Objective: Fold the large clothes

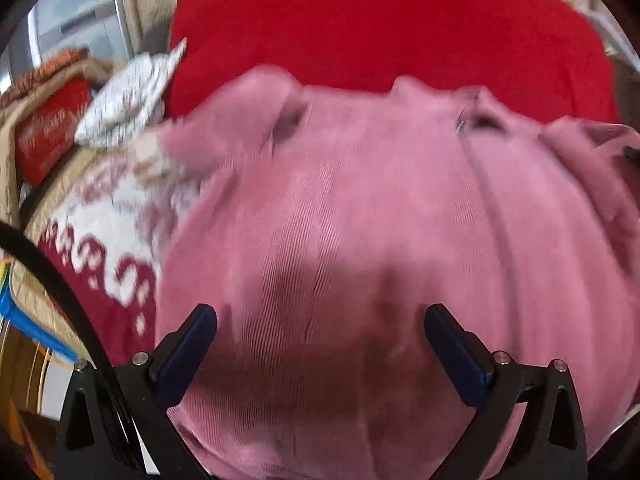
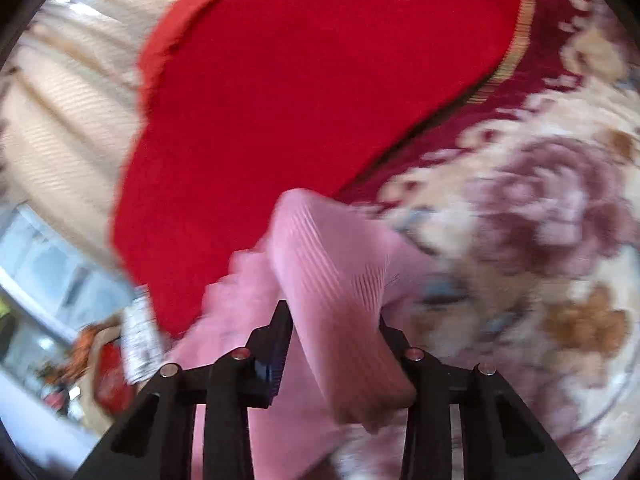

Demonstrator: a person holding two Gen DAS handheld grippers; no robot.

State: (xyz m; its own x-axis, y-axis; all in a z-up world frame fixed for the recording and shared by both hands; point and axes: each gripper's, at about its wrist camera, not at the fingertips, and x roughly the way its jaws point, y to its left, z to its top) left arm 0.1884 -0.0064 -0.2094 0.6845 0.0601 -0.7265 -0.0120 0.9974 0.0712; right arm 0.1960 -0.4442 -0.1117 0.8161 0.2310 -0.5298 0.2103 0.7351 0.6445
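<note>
A large pink corduroy garment (image 1: 360,208) lies spread over the bed and fills most of the left wrist view. My left gripper (image 1: 320,312) hovers just above its near part, jaws wide apart, with only flat cloth below them. In the right wrist view a ribbed pink sleeve (image 2: 332,264) of the same garment stands up between the fingers of my right gripper (image 2: 332,322). It fills the whole gap and both pads press on it. The picture is blurred.
A red cloth (image 1: 380,28) (image 2: 300,100) lies beyond the pink garment. A floral red-and-cream blanket (image 2: 540,220) (image 1: 100,248) covers the bed. A white patterned cloth (image 1: 128,100) and a red box (image 1: 52,132) sit at the left. Cream ribbed fabric (image 2: 68,120) lies behind.
</note>
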